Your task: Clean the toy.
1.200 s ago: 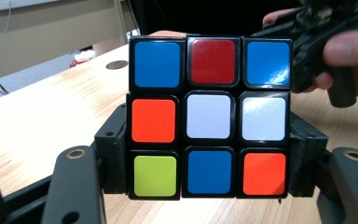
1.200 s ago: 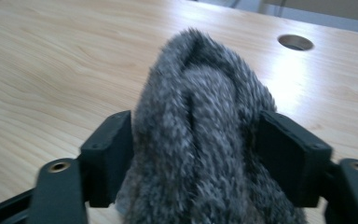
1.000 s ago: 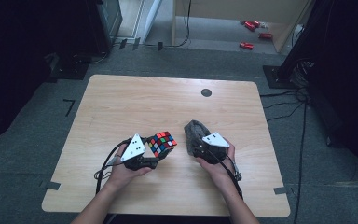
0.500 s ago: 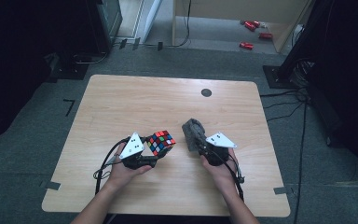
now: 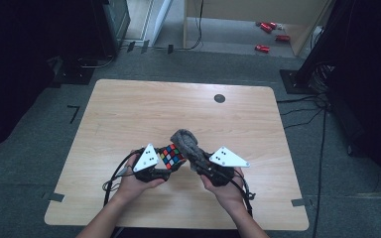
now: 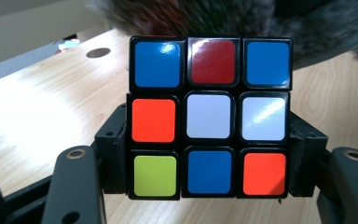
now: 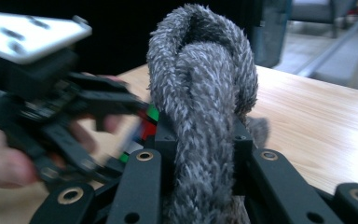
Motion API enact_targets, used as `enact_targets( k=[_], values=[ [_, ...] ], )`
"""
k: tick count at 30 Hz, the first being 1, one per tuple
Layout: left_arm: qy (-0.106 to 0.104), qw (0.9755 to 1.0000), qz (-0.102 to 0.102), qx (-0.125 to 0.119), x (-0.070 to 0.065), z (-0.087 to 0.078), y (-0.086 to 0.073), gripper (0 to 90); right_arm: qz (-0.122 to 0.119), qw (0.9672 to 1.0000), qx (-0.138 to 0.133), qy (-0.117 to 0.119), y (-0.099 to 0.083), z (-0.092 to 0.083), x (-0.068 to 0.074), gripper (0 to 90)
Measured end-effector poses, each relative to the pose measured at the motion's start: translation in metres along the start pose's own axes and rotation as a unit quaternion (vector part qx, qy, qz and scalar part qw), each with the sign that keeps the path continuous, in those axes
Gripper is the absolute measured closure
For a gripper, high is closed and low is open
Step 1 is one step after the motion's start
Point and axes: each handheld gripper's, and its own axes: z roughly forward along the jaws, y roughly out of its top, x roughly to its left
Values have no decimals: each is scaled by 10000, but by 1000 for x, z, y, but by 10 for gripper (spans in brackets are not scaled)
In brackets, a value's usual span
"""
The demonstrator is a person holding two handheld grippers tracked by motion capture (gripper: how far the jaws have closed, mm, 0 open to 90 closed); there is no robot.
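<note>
- High view: the left gripper (image 5: pixel 164 167) clamps a puzzle cube (image 5: pixel 171 155) and the right gripper (image 5: pixel 197 163) a grey cloth (image 5: pixel 187 144), both held over the table (image 5: pixel 129 114) near the middle of its near edge, cube and cloth just beside each other.
- Left gripper view: the cube's near face (white centre, blue corners on top), pinched at both sides.
- Right gripper view: the jaws, having just closed, squeeze the cloth into an upright fold.
</note>
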Motion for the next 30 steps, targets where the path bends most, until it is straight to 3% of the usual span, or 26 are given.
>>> enact_targets(
  k=[5,12,15,20,23,27,30],
  values=[
    [-67,9997,212,26,-8,2,3,345,100,9996,12,257,1,1,6,739],
    [-78,9998,18,-203,-3,-5,6,346,522,9986,127,-14,-4,2,-13,740],
    [-66,9999,-59,-141,-1,-4,5,346,475,9987,164,19,-3,1,-10,739],
    [-89,9999,51,-28,-7,1,4,345,236,9995,98,196,1,1,5,735],
    [-164,9998,40,-147,-7,-1,6,345,504,9985,36,205,1,1,-2,733],
    [-112,9994,-103,-305,-2,-7,7,345,677,9977,102,-13,-4,1,-14,733],
    [-77,9992,-214,-317,3,-8,6,346,656,9977,143,-35,-5,1,-14,731]
  ],
)
